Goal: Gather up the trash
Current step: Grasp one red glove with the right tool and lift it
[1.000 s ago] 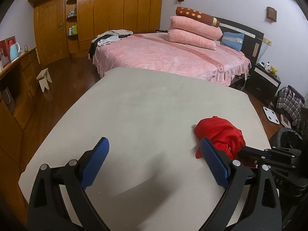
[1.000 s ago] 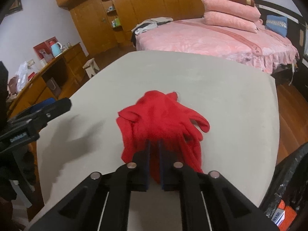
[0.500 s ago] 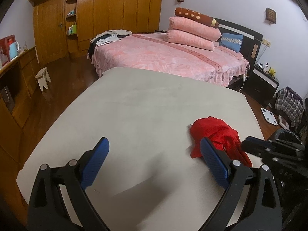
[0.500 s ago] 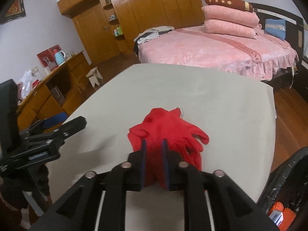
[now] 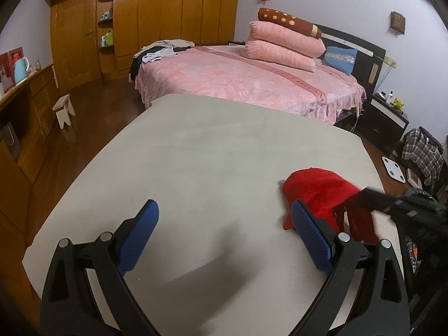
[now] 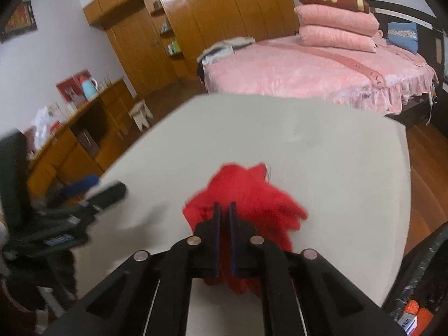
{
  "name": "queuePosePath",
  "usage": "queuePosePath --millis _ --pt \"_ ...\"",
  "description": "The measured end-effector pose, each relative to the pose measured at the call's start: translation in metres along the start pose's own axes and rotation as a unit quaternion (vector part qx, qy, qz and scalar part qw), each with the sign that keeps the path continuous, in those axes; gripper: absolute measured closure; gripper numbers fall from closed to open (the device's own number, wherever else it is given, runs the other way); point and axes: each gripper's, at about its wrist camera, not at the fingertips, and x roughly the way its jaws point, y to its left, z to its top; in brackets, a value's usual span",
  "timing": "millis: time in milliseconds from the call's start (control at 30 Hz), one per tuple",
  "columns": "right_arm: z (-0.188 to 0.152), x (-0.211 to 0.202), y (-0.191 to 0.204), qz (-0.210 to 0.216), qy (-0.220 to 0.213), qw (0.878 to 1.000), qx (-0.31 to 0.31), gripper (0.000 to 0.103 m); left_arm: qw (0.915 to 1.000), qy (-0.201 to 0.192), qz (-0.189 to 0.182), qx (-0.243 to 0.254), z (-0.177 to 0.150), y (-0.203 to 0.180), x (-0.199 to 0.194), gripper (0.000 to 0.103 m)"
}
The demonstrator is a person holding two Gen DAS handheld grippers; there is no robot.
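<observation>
A crumpled red cloth (image 5: 322, 193) lies at the right edge of the pale grey table (image 5: 212, 156). My right gripper (image 6: 224, 210) is shut on the red cloth (image 6: 252, 193) and lifts its near end off the table (image 6: 322, 145). It shows as a blurred black shape in the left wrist view (image 5: 361, 196). My left gripper (image 5: 224, 218) is open and empty, low over the table, to the left of the cloth. It also shows blurred in the right wrist view (image 6: 106, 193).
A black trash bag (image 6: 420, 288) with packaging inside stands beside the table's right edge and shows in the left wrist view (image 5: 420, 238). A pink bed (image 5: 246, 81) lies beyond the table. A wooden counter (image 5: 25, 112) runs along the left.
My right gripper has pulled back toward the table's right edge and risen, dragging the red cloth with it. My left gripper has barely moved.
</observation>
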Motion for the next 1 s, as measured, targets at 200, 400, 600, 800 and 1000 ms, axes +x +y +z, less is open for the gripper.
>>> queuePosePath --millis 200,400,600,800,1000 --pt "0.014 -0.028 0.004 0.004 -0.03 1.0 0.0 0.098 0.9999 -0.009 -0.005 0.005 0.002 -0.006 -0.008 0.01" --pt "0.018 -0.048 0.007 0.002 -0.046 0.999 0.0 0.098 0.9997 -0.014 -0.013 0.016 0.003 -0.014 -0.018 0.01" --pt "-0.001 -0.022 0.005 -0.027 0.002 1.0 -0.01 0.087 0.9996 -0.014 -0.02 0.016 0.001 -0.022 -0.019 0.01" --pt "-0.014 0.002 -0.004 -0.037 0.032 0.999 -0.001 0.063 0.9997 -0.003 -0.019 0.016 -0.004 -0.022 -0.015 0.01" --pt "-0.015 0.019 -0.011 -0.031 0.053 0.998 -0.007 0.084 0.9998 -0.001 -0.018 0.01 -0.004 -0.02 -0.012 0.01"
